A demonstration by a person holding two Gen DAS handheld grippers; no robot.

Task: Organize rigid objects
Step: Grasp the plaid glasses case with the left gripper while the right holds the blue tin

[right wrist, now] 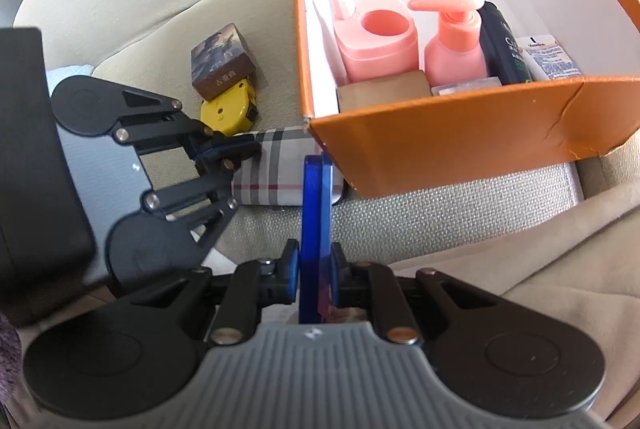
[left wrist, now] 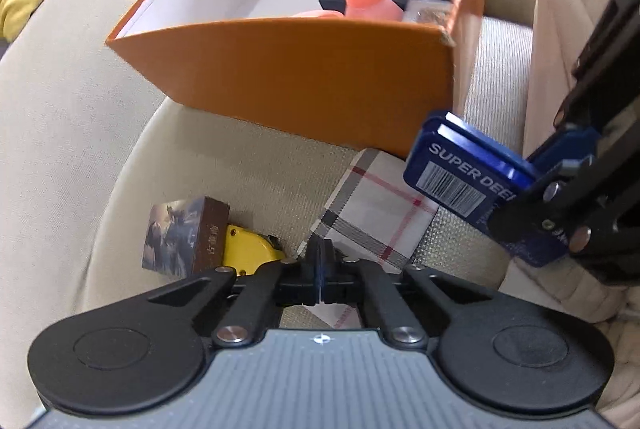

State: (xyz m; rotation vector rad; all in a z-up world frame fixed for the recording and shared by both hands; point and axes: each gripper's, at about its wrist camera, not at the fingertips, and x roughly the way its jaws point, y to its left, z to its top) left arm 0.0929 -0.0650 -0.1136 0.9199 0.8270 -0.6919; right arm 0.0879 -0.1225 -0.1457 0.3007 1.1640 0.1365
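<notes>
We see the right gripper clamping a flat blue case on edge, and the left gripper with its jaws clenched at the edge of the plaid case on the cushion. Beyond, a yellow tape measure and a small brown box lie left of the orange box, which holds 2 pink bottles.

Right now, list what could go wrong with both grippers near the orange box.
1. The right gripper pinches the blue case edge-on near one end; it could pivot or slip when lifted over the orange box wall.
2. The left gripper is shut at the plaid case with no firm hold visible; lifting may drop it.
3. The box is already crowded, including a pink pump bottle that could be knocked.
</notes>
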